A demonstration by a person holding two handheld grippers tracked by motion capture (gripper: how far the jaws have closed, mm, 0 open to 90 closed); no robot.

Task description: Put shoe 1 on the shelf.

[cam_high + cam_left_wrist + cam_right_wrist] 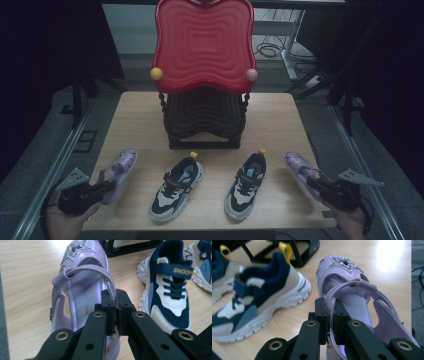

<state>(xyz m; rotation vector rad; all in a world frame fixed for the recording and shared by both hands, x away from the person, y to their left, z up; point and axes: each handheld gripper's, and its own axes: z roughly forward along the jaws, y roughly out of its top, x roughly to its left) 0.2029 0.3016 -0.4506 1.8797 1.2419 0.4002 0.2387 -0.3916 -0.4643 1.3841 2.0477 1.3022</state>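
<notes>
At the desk's [140, 107] near corners, each hand-held gripper, left [117, 315] and right [331, 320], is clamped on a purple sandal's side strap, left sandal [82, 290], right sandal [352, 292], likely to lift the pair toward the far rack [204, 125].

Each hand-held gripper is matte black: the left hand-held gripper [102, 188] and the right hand-held gripper [315, 181] carry a grey three-cornered plate on top. Their broad jaw arms show brass-ringed screw holes, and the blocky pads look worn.
</notes>
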